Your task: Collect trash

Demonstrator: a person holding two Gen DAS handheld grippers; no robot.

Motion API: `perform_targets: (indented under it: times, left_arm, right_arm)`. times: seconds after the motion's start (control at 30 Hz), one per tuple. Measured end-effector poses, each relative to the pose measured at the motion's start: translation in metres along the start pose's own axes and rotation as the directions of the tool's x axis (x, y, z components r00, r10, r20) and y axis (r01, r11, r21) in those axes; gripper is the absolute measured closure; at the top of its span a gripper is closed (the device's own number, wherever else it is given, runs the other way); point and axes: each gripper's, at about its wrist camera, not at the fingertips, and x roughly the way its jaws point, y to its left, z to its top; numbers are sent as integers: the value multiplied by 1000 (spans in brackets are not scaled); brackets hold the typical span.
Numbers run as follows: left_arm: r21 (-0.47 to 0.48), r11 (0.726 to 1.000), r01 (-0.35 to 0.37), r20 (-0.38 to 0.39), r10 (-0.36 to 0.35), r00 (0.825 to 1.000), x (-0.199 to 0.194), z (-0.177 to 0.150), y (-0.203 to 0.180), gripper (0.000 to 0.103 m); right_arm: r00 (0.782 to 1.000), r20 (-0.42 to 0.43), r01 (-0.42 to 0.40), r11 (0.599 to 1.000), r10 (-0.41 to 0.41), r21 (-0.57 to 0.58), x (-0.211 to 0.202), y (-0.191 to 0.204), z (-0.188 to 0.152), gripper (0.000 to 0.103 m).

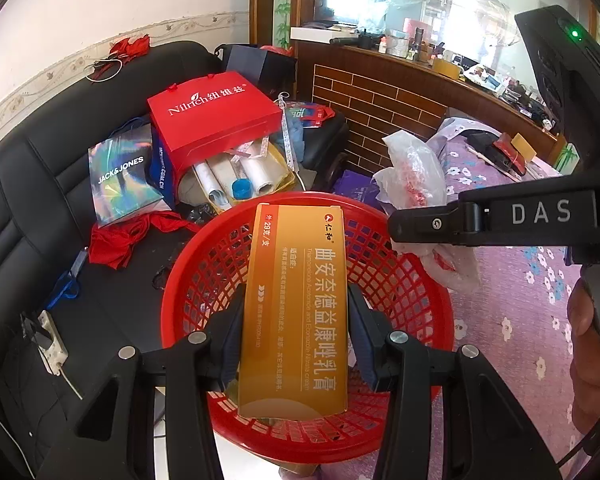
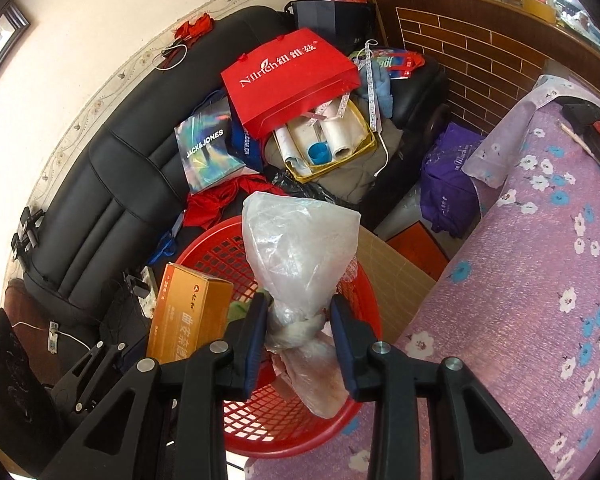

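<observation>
A: Black sofa [image 1: 40,184] w/ clutter is seen along the wall, purple floral cloth [image 2: 540,280] on the rt side. What is held by the left gripper [image 1: 296,340]?

B: An orange carton [image 1: 296,308], printed w/ Chinese text, is clamped by its long sides between the blue pads [image 1: 230,344]. It is held lengthwise, over the red basket [image 1: 404,280], not touching the mesh as far as can be told.

A: And the right gripper [image 2: 300,336]?

B: A clear plastic bag [image 2: 300,248] is pinched at its knotted neck; the jaws are closed on it. The bag's puffed end is pointed away from the cam, the loose tail is hung toward the basket [image 2: 356,412]. It is also held above the basket. In the left view the rt gripper's arm, marked DAS, is seen crossing from the rt, w/ the bag [image 1: 416,168] at its tip.

A: Carton seen in the rt view too?

B: Yes, carton [image 2: 188,312] is seen at the basket's left rim, left gripper [image 2: 92,364] partly visible below it.

A: Farther out?

B: A red Nilrich bag [image 1: 212,120] and a Jack&Jones bag [image 1: 120,176] are laid on the sofa, beside a yellow tray [image 2: 360,148] w/ paper rolls. A brick-pattern counter [image 1: 380,108] is seen behind.
</observation>
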Motion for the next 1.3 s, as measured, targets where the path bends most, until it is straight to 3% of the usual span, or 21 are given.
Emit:
perform_targets:
  times: [0.1, 0.17, 0.27, 0.43, 0.57, 0.73, 0.83, 1.0, 1.3]
  left_arm:
    - [-4, 1000, 1, -1, -1, 1000, 3, 1, 3, 58]
    - [-3, 1000, -4, 8, 4, 1000, 3, 0, 4, 56]
    - [-7, 1000, -11, 11, 12, 1000, 4, 0, 5, 24]
    - [-34, 999, -4, 60, 6, 998, -12, -3, 7, 24]
    - [-50, 998, -36, 106, 41, 994, -25, -4, 4, 12]
    - [-84, 992, -93, 133, 104, 986, -36, -11, 8, 8]
    - [-103, 985, -140, 132, 153, 979, -46, -17, 10, 8]
    - [-143, 966, -216, 118, 233, 965, -69, -30, 12, 6]
    - [-117, 957, -264, 85, 275, 958, -126, -76, -26, 4]
  right_arm:
    - [1000, -7, -1, 1000, 1, 7, 4, -1, 1, 64]
    - [1000, -7, -8, 1000, 8, 13, 5, -2, 1, 57]
    - [1000, 5, -5, 1000, 5, 15, 2, -2, 2, 45]
    - [996, 77, 43, 999, -44, 19, -27, -4, 0, 43]
    - [978, 140, 157, 987, -152, -20, -53, -1, -9, 26]
    - [924, 203, 344, 935, -323, -81, -73, 3, -28, 16]
    - [910, 205, 386, 917, -360, -104, -80, 3, -44, 13]
    - [904, 206, 408, 899, -374, -160, -94, 6, -77, 13]
    - [909, 200, 409, 877, -367, -251, -134, -3, -162, 12]
